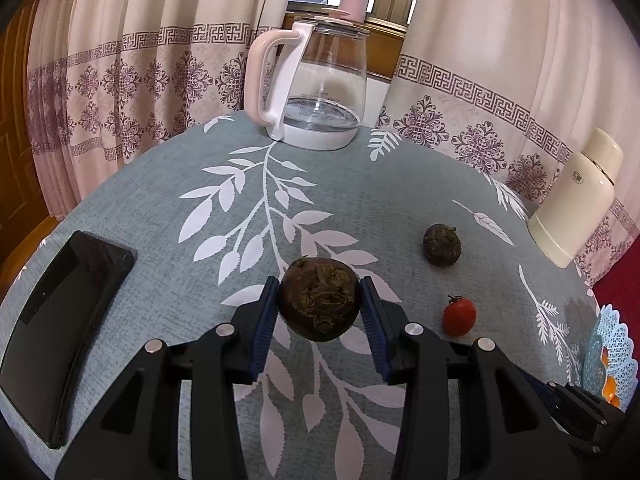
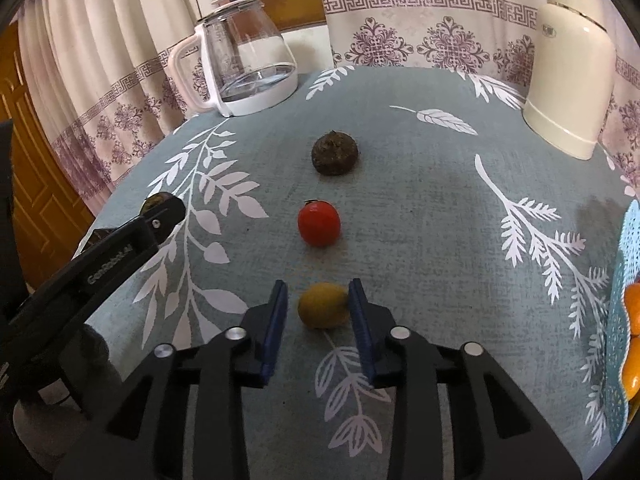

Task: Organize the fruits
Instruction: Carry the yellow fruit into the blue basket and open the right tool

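Observation:
My left gripper [image 1: 319, 284] is shut on a rough dark brown fruit [image 1: 320, 300], both blue pads pressed against its sides just above the leaf-patterned tablecloth [image 1: 380, 200]. In the right wrist view that gripper [image 2: 160, 216] shows at the left edge with the dark fruit [image 2: 155, 202] partly hidden at its tip. My right gripper [image 2: 317, 282] is open around a small yellow-green fruit [image 2: 323, 306] lying on the cloth; the right pad touches it and a gap shows on the left. A red tomato [image 2: 319, 223] [image 1: 459, 316] and a second dark fruit [image 2: 335, 153] [image 1: 442, 245] lie beyond.
A light blue lattice basket [image 2: 626, 248] [image 1: 616, 344] holding oranges [image 2: 632, 308] sits at the right table edge. A glass kettle [image 1: 316, 88] stands at the back, a cream flask [image 2: 568, 72] at the back right, and a black phone [image 1: 60, 328] at the left.

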Available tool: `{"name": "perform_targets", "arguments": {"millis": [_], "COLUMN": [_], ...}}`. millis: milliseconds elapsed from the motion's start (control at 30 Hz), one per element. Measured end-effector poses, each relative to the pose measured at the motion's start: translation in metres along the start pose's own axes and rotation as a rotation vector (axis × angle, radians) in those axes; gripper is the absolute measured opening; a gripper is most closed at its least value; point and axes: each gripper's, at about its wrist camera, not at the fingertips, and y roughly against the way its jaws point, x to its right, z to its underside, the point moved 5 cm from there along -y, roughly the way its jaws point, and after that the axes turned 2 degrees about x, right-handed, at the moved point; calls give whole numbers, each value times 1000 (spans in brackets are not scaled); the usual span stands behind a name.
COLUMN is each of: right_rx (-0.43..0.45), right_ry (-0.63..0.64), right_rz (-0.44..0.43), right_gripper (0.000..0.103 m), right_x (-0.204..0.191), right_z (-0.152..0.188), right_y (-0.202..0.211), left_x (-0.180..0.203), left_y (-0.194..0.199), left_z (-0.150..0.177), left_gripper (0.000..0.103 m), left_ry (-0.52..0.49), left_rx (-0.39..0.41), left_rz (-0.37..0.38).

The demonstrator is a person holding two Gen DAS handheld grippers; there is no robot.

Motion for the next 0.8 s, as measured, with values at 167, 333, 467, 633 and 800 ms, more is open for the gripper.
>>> {"name": "perform_targets", "arguments": {"millis": [167,333,467,633,800], "right_rx": [-26,-35,-19,21,56], "right_ry": [18,24,46,61,28], "right_rz": [10,19,43,60,64], "right_gripper": [46,36,29,29,29], "right_x": [-3,-3,-4,-6,6], "right_z": [6,10,12,12,12], "right_y": [-6,-9,-4,11,33], "left_x": [0,1,1,3,4], "left_y": [1,1,1,3,5], "left_z": [0,0,0,0,-1], "left_gripper": [42,42,42,42,42], "left_ry": [-3,-5,-5,-9,-13], "left_rx": [2,3,4,11,16], "left_rz": [6,10,11,14,23]}}
